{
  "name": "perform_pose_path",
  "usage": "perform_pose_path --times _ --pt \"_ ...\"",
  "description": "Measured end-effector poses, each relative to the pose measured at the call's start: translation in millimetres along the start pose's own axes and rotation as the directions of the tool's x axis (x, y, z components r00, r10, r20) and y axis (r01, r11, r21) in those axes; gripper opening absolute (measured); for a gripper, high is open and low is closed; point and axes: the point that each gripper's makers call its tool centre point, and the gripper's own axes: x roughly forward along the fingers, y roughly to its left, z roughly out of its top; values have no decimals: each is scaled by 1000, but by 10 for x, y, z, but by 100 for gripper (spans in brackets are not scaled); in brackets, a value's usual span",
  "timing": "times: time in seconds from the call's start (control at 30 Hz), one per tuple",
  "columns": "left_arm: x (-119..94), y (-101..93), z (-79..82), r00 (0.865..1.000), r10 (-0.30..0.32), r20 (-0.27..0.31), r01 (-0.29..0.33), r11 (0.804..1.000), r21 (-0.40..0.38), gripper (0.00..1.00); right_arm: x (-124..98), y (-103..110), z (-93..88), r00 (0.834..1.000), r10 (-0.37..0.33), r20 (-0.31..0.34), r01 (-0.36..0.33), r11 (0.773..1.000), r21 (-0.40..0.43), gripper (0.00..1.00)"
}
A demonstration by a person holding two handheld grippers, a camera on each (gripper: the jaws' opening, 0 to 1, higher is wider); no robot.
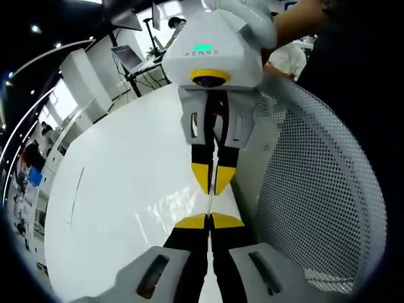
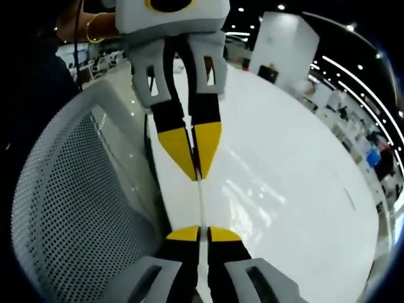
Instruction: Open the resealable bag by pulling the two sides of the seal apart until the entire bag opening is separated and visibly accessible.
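Left hand-held gripper (image 1: pixel 208 219) jaws pinched together on thin edge of bag (image 1: pixel 209 203); right hand-held gripper (image 1: pixel 213 188) facing it, also clamped on same edge. Bag stretched taut between both tips (image 2: pixel 199 201), above white bench (image 2: pixel 284 189); mesh chair (image 2: pixel 69 208) beside. Seal looks unopened. Judgement: each should hold one side only, then pull apart evenly along seal, avoid slipping.

My left gripper (image 1: pixel 209 220) and right gripper (image 2: pixel 197 233) are pinching the bag (image 1: pixel 209 203), whose thin edge is showing while the rest is staying too faint to tell.
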Motion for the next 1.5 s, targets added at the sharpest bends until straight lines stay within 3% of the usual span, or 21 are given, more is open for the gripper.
perform_pose_path --times 0.93,1.5 --pt "-126 5 59 1000 -3 26 3 1000 2 0 -71 10 -341 999 -9 -39 12 997 74 0" --pt "-189 57 64 998 12 60 -9 999 -53 0 -122 -49 -483 999 -23 -47 30 987 155 0"
